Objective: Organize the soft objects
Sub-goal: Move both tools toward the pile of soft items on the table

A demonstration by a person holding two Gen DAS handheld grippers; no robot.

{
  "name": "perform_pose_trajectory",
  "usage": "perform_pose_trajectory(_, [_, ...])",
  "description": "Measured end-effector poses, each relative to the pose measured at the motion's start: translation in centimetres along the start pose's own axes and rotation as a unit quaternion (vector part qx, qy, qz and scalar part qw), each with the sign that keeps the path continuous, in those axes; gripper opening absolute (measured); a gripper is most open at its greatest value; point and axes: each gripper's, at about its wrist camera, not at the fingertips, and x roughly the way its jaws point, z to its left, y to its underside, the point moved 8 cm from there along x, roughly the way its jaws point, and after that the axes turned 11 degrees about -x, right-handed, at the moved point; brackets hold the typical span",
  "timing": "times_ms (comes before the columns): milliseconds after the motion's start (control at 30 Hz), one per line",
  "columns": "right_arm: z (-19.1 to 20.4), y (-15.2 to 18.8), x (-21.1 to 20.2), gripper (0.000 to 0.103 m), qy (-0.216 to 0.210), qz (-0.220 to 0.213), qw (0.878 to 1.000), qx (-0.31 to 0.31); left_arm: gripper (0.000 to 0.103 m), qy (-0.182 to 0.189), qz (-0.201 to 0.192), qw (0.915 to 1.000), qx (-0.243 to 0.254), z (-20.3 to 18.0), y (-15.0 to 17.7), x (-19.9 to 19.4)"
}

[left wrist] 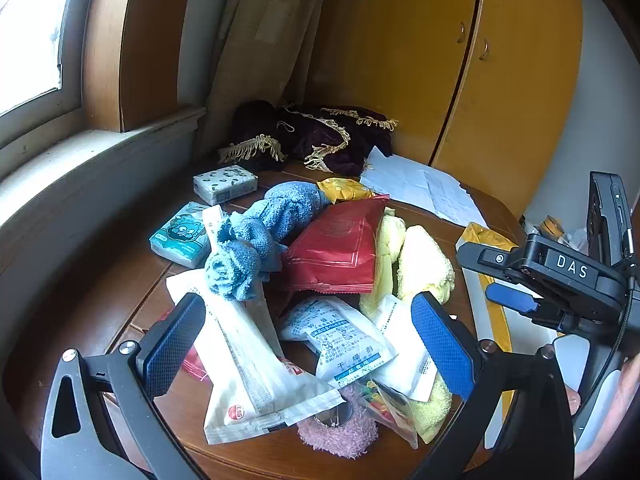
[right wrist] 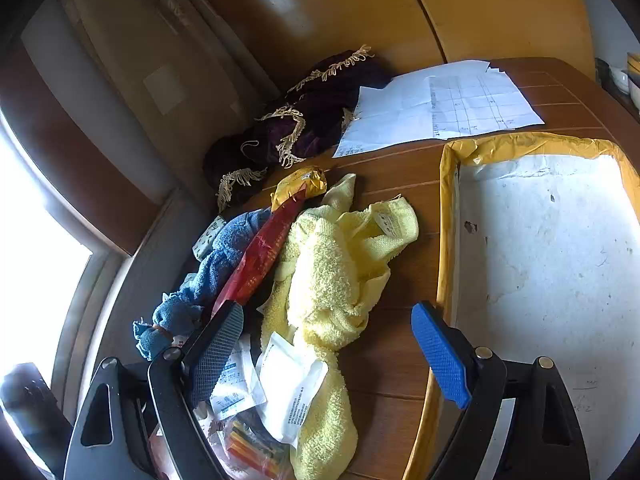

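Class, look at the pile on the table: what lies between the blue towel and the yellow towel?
A red foil packet lies between the blue towel and the yellow towel; both wrist views show it.

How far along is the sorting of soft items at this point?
Nothing looks sorted yet: the white tray holds nothing. Nothing is in hand; the left gripper and right gripper both hover open above the pile. Everything is left: the blue towel, yellow towel, red packet and white packets lie jumbled together on the table.
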Motion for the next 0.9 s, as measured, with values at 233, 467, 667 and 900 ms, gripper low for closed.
perform_pose_trajectory(233, [2.6, 0.1, -0.6, 0.088, -0.046, 0.0, 0.998, -0.042, 0.103, 0.004, 0.008, 1.0, 0.004, -0.3, 0.2, 0.0])
perform_pose_trajectory(467, [4.1, 0.1, -1.4, 0.087, -0.077, -0.011, 0.995, -0.055, 0.103, 0.009, 0.027, 0.9996, -0.005, -0.8, 0.4, 0.0])
perform_pose_trajectory(667, [4.2, -0.2, -2.2, 0.087, -0.093, -0.026, 0.994, -0.047, 0.103, 0.019, 0.028, 0.9994, 0.005, -1.1, 0.7, -0.2])
perform_pose_trajectory(900, [3.0, -0.3, -2.1, 0.088, -0.087, -0.033, 0.995, -0.02, 0.103, 0.036, 0.033, 0.9972, 0.057, -2.8, 1.8, -0.7])
